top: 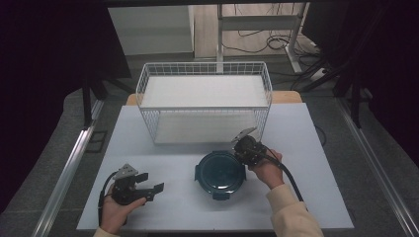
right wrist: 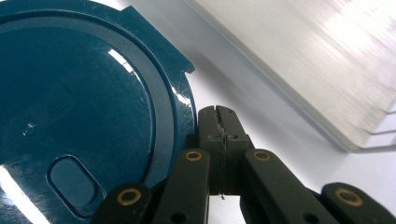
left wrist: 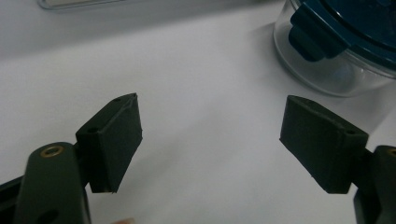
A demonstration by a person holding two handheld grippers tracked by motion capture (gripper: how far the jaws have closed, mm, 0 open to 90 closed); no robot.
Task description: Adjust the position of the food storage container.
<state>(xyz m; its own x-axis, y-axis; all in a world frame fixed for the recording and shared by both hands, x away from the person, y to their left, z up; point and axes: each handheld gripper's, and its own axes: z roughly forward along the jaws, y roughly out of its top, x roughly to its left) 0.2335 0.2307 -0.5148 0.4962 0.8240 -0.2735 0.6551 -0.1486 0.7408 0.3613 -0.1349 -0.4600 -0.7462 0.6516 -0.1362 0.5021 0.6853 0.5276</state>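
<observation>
A round clear container with a dark teal lid (top: 220,174) sits at the middle of the white table (top: 163,153). My right gripper (top: 240,150) is at the lid's far right rim; in the right gripper view its jaws (right wrist: 218,114) are pressed together right beside the lid's (right wrist: 84,102) edge, with nothing visible between them. My left gripper (top: 150,181) rests low at the front left, open and pointing toward the container. In the left gripper view its jaws (left wrist: 210,135) stand wide apart over bare table, with the container's (left wrist: 322,74) glass wall and a lid latch at the upper right.
A white wire basket (top: 205,98) with a white liner stands behind the container, and its lower edge (right wrist: 303,60) runs close past my right gripper. The table's front edge is near both hands. Dark curtains and metal rails flank the table.
</observation>
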